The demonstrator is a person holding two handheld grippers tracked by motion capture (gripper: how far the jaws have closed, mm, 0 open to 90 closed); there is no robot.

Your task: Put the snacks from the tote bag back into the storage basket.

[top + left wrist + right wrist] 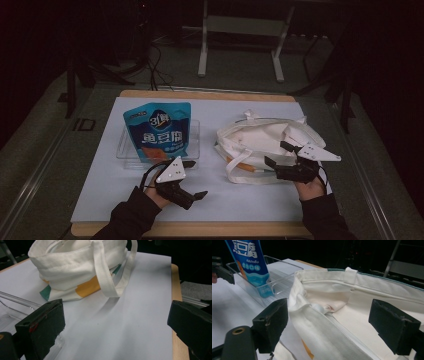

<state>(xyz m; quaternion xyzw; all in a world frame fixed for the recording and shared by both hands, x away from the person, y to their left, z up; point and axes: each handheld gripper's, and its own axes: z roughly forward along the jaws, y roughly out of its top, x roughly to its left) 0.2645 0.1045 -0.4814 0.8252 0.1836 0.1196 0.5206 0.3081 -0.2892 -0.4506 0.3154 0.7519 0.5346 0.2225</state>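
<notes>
A white cloth tote bag [260, 142] with green and orange patches lies on the right half of the white mat [100, 195]; it also shows in the left gripper view [75, 270] and the right gripper view [342, 315]. A blue snack pouch [158, 131] stands in a clear plastic tray [125, 150]. My left gripper [196, 179] is open just in front of the tray, with bare mat between its jaws. My right gripper [279, 154] is open at the bag's near right edge, jaws spread on either side of the bag's open rim.
The mat covers a wooden tabletop [200, 229] whose edge shows at front and back. A metal stand [240, 40] and cables stand on the dark floor behind the table. Bare mat lies between the tray and the bag.
</notes>
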